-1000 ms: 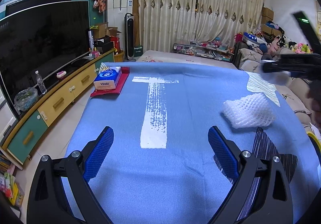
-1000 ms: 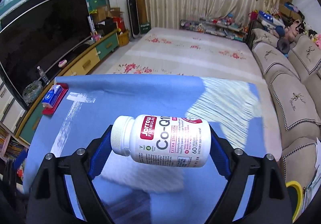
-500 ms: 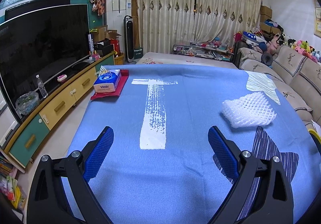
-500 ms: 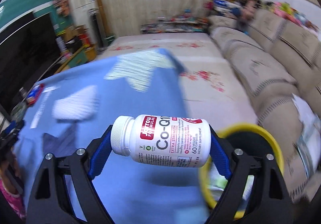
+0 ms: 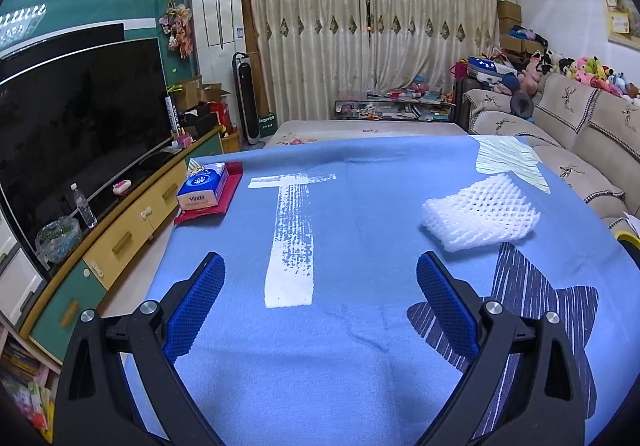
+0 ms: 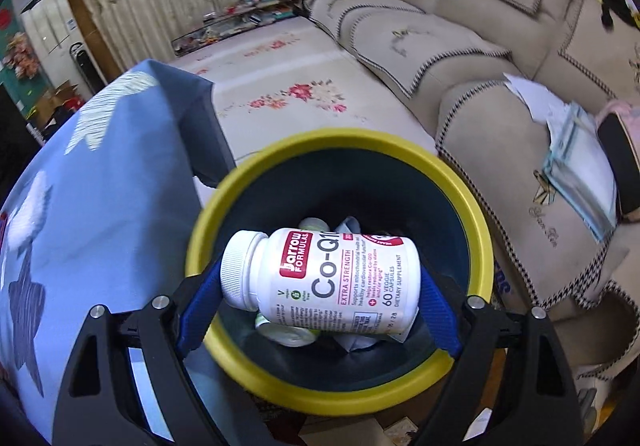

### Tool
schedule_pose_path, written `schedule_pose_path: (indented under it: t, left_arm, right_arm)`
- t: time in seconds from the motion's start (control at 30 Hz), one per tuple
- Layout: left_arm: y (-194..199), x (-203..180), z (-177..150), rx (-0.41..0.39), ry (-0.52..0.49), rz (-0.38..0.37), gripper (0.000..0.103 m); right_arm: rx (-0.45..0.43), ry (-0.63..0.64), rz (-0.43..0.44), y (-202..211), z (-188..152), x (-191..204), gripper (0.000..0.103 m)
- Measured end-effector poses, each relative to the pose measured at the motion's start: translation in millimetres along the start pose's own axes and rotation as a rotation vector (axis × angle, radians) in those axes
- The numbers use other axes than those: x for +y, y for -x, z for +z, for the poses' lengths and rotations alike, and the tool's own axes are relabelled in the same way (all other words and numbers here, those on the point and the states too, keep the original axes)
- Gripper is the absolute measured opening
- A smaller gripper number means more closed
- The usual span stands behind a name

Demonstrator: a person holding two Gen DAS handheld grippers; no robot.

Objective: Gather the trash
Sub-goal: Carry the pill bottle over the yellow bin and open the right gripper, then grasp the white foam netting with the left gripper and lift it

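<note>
Bottle (image 6: 320,282) over bin (image 6: 340,386), bin right of table (image 6: 100,206).

Bin (image 6: 476,206) mouth open, seemingly part-filled

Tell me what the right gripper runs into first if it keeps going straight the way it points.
The right gripper, shut on the pill bottle, points down into the yellow-rimmed bin. It would probably meet the trash lying inside first; depth is unclear.
</note>
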State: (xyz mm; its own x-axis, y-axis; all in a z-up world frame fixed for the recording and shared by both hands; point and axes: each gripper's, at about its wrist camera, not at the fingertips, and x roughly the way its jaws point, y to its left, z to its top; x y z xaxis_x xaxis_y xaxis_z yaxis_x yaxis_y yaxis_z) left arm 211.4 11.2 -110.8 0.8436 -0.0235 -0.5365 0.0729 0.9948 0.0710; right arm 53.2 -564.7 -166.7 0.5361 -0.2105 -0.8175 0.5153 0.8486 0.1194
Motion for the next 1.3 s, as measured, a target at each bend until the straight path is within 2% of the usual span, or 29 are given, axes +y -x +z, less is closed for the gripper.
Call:
schedule_pose_path:
  t: [0.2,0.23,0.4,0.47,0.57,0.67,0.77,0.83,0.87,0.93,1.0,1.17,1.3]
  left_arm:
    - [-2,2,0,0.012,0.010,-0.006,0.095]
    - [-2,2,0,0.012,0.008,-0.007,0.095]
    - [-2,0,0,0.016,0.008,-0.030,0.096]
    - [-4,0,1,0.034,0.026,-0.068,0.096]
    - [-15,-8,4,0.111,0.034,-0.136,0.096]
    - [-26,-26,14,0.183,0.002,-0.231,0.096]
    - [-30,-43,28,0.194,-0.046,-0.337,0.096]
    - [-33,-62,43,0.178,-0.136,-0.450,0.097]
    - [-33,-68,46,0.167,-0.173,-0.477,0.098]
    - [-36,-89,54,0.133,-0.329,-0.538,0.098]
    - [-43,-108,57,0.146,-0.451,-0.559,0.098]
    - [-65,-143,53,0.177,-0.701,-0.553,0.098]
    - [-84,-156,47,0.207,-0.800,-0.552,0.098]
  right_arm:
    - [0.028,-0.029,-0.008,-15,3,-8,0.086]
    - [0.024,-0.039,-0.013,-15,3,-9,0.090]
    - [0.001,-0.046,-0.012,-8,3,-8,0.091]
    - [-0.014,-0.035,-0.026,-4,2,-4,0.091]
    - [-0.036,-0.022,-0.027,1,4,0,0.091]
    - [-0.041,-0.009,-0.011,3,4,3,0.091]
    - [-0.041,0.001,0.007,3,5,4,0.091]
    - [-0.043,0.005,0.020,3,7,4,0.091]
    - [-0.044,0.009,0.023,3,8,4,0.091]
    - [-0.045,0.017,0.031,4,9,6,0.091]
    - [-0.045,0.023,0.035,5,10,7,0.091]
    - [-0.041,0.040,0.045,6,9,15,0.091]
    - [-0.027,0.046,0.051,1,10,20,0.091]
